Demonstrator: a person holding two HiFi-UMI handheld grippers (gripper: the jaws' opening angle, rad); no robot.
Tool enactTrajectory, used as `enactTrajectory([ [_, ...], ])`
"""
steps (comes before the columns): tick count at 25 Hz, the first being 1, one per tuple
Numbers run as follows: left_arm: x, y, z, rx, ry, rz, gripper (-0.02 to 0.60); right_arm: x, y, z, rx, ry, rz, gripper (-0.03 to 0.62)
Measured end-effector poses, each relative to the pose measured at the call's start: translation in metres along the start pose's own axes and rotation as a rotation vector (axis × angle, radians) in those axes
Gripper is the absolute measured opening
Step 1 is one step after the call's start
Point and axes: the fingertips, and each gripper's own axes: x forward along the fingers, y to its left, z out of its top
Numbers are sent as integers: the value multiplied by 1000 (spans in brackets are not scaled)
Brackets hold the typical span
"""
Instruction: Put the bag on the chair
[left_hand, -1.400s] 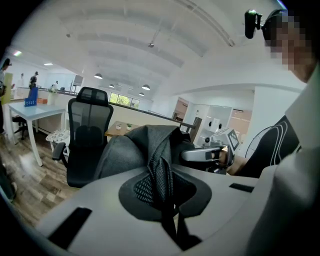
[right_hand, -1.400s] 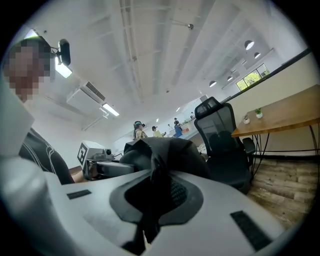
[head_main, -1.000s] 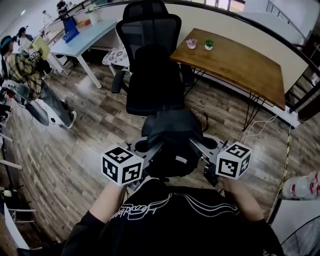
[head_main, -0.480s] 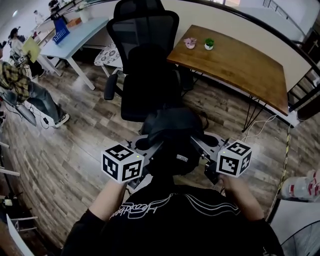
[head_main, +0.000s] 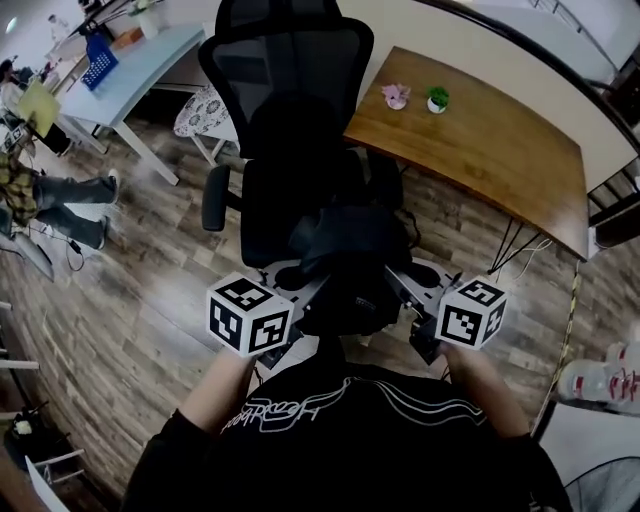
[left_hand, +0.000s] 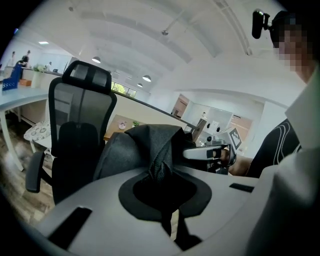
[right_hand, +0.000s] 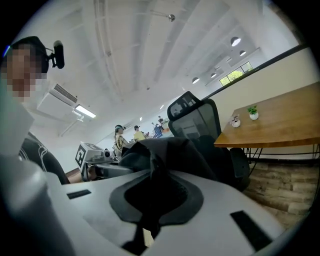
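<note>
A black fabric bag (head_main: 350, 262) hangs between my two grippers, just in front of the black mesh office chair (head_main: 290, 110) and over the front edge of its seat (head_main: 275, 215). My left gripper (head_main: 308, 292) is shut on a fold of the bag (left_hand: 150, 150) at its left side. On the other side my right gripper (head_main: 396, 288) is shut on the bag (right_hand: 167, 150). In the left gripper view the chair (left_hand: 80, 120) stands close at the left; in the right gripper view the chair (right_hand: 197, 117) rises behind the bag.
A wooden table (head_main: 490, 140) with two small pots (head_main: 436, 98) stands right of the chair. A pale table (head_main: 135, 70) and a patterned stool (head_main: 198, 108) are at the back left. A person (head_main: 40, 185) sits at far left. A cable (head_main: 575, 300) runs along the floor at right.
Both grippers have carried the bag forward toward the chair, which now looms larger and nearer in the head view. The bag overlaps the seat's front edge. Both grips are unchanged.
</note>
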Motion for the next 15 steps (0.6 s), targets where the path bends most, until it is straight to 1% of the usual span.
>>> enactTrajectory([
  [3,2,34,16,-4,-3,-5,34,32,-11,17,-1,19,-6,8],
  [8,2,84,46,10,-19,-5,34,81,-23,50,-44,34,-7,8],
  [15,6,135,80,48,-6,40,34,128,-45,82,-56,43,-7,8],
])
